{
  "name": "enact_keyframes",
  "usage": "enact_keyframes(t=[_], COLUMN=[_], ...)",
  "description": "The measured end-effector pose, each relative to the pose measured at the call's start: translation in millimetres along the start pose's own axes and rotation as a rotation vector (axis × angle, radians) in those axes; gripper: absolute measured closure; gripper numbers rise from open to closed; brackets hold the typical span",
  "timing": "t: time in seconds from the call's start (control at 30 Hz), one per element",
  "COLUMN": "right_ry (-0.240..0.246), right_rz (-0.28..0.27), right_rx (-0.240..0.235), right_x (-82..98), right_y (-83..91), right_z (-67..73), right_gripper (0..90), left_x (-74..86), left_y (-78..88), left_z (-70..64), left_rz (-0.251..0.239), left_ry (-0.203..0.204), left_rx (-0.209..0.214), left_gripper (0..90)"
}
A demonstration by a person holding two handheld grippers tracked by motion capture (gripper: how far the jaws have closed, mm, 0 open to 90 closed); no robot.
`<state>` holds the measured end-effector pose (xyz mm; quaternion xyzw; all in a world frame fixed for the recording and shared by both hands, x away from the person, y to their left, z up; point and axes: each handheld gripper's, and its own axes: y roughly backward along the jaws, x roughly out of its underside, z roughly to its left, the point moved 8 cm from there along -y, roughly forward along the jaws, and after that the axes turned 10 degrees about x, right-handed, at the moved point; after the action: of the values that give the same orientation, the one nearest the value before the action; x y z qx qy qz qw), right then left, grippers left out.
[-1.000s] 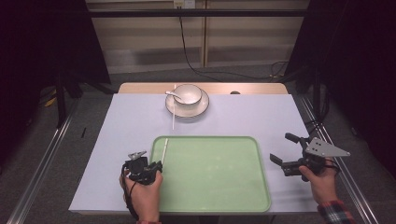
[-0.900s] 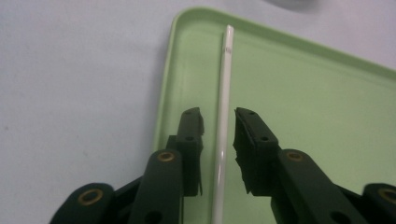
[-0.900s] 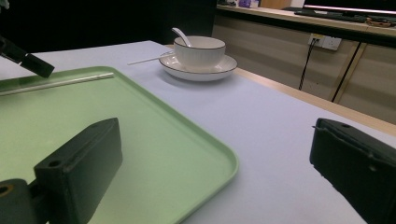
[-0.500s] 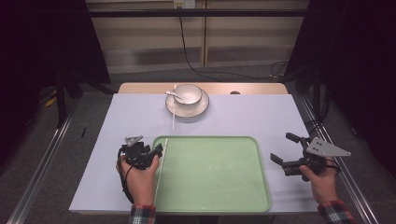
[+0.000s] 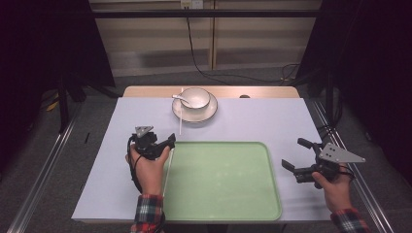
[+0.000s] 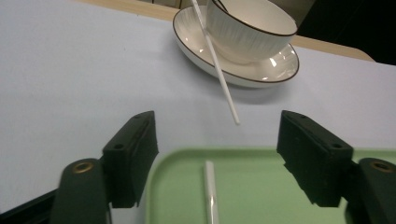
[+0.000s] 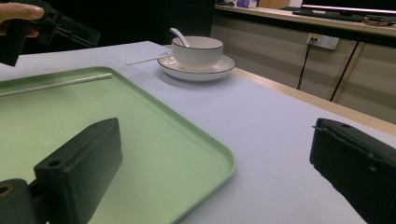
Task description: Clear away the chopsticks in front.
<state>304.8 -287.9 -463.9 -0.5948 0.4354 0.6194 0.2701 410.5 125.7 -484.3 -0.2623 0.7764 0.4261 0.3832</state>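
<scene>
My left gripper point(image 5: 164, 142) hovers over the far left corner of the green tray point(image 5: 218, 143). Its jaws have just been opening and now stand open, with nothing pressed between them. Below them, in the left gripper view, a white chopstick point(image 6: 210, 191) lies inside the tray point(image 6: 187, 151) along its left edge. A second chopstick point(image 6: 219, 70) leans on the white plate point(image 6: 233, 70) that carries a bowl point(image 6: 252, 28). My right gripper point(image 5: 295, 153) stays open and empty beside the tray's right edge. In the right gripper view its jaws point(image 7: 217, 128) frame the tray point(image 7: 224, 161) and the bowl point(image 7: 196, 51).
The bowl point(image 5: 195, 98) holds a white spoon point(image 5: 180, 98) and stands on its plate point(image 5: 209, 114) at the table's far middle. A pale cloth point(image 5: 272, 121) covers the table. A dark cable point(image 5: 192, 46) hangs behind the table.
The left gripper moved along the tray's left edge toward the far side and opened. The chopstick it carried now lies in the tray. The right gripper kept still.
</scene>
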Motion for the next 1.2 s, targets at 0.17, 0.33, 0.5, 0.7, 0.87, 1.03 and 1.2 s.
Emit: enact_keyframes(t=[0.17,0.33,0.5,0.7,0.87,1.03,1.2], right_ry=[0.005,0.002,0.004,0.003,0.004,0.007,0.007], right_rz=[0.002,0.002,0.007,0.010,0.012,0.016,0.018], right_rx=[-0.009,0.002,-0.010,-0.016,-0.018,-0.023,-0.024], right_x=[0.6,0.7,0.8,1.0,1.1,1.7,1.9], right_y=[0.8,-0.3,0.4,0.6,0.4,0.1,0.1], right_z=[-0.8,-0.9,0.1,0.1,0.8,1.5,1.6], right_gripper=[1.6,1.6,1.6,1.6,1.6,1.6,1.6], left_x=[-12.9,-24.1,-31.0,-41.1,-43.5,-49.1,-52.8], left_y=[-15.4,-23.5,-33.9,-45.5,-53.2,-63.2,-73.4], left_z=[3.5,7.8,16.2,20.1,22.1,22.5,23.4], left_rz=[0.015,0.017,0.029,0.036,0.056,0.066,0.078], left_ry=[-0.049,-0.061,-0.051,-0.068,-0.074,-0.079,-0.083], left_rx=[-0.007,-0.017,-0.025,-0.027,-0.029,-0.022,-0.023], left_gripper=[19.2,16.0,14.8,14.0,13.8,13.2,13.0])
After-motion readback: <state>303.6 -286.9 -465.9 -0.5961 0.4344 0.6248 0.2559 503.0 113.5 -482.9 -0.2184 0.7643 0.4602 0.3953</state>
